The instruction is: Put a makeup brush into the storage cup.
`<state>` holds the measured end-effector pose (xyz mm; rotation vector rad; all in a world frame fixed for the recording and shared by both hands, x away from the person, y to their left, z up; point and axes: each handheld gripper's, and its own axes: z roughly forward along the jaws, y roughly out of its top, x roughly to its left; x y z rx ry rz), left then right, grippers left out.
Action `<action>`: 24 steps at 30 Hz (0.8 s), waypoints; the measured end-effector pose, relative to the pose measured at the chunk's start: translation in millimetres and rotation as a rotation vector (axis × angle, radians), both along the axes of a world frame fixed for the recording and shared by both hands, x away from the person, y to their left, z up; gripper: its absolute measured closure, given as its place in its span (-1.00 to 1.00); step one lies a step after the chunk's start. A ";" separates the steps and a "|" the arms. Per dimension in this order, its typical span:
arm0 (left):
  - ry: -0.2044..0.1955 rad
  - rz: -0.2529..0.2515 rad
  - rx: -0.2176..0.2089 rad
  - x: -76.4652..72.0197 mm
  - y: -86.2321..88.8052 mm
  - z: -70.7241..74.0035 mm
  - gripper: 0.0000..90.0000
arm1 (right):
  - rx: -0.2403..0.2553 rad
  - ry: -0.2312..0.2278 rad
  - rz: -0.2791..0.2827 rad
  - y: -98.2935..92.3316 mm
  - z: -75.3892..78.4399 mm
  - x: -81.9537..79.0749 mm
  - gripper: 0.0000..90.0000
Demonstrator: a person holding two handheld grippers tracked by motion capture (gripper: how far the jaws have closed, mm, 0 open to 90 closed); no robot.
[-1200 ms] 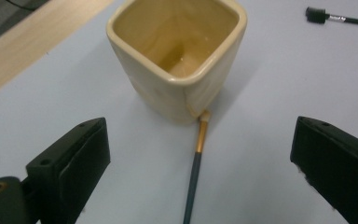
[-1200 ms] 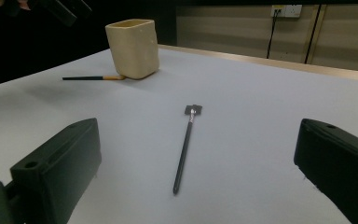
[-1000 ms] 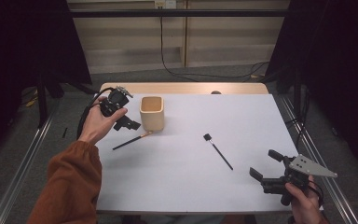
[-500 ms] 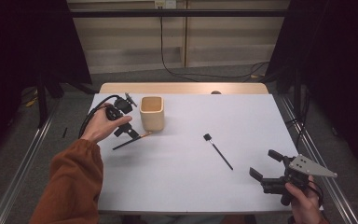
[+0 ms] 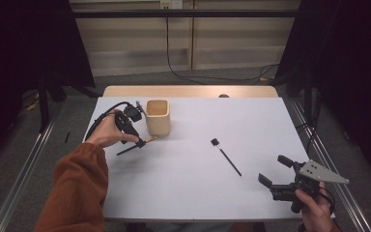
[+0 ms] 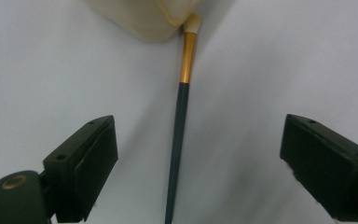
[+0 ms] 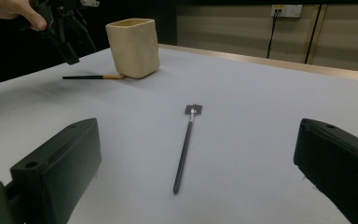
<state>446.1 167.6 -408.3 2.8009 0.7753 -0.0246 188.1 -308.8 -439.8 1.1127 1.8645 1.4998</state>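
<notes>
Beside the cream cup, on its left side in the high view, the left gripper points down over a thin brush with a dark handle and a gold band. This brush lies flat on the white table, and its pale tip touches the foot of the cup, as the left gripper view shows. In that view the dark handle runs between the two black jaws, but both pads are apart from it, so nothing is gripped. The jaws have just been closing a little, and they stand wide with the brush between them. A hand with an orange sleeve carries this gripper. To the right of the cup, well apart from it, a second brush with a small dark square head lies on the table by itself. Farther from the cup, near the front right corner of the table, the right gripper is held low in the other hand with its jaws wide apart and empty. From the right gripper view, the second brush lies ahead between the jaws' lines, and the cup stands behind it to the left.
</notes>
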 end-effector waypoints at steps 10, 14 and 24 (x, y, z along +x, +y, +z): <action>0.028 0.016 0.006 5.5 -4.6 -9.1 -0.15 | 0.002 -0.002 0.000 -0.6 0.3 -0.7 -1.00; 0.024 0.017 0.024 7.5 -5.7 -13.5 0.07 | 0.002 -0.002 0.001 -0.6 0.4 -0.8 -1.00; 0.012 0.006 0.041 8.1 -11.6 -20.6 0.36 | 0.000 -0.004 0.002 -1.2 0.6 -1.2 -1.00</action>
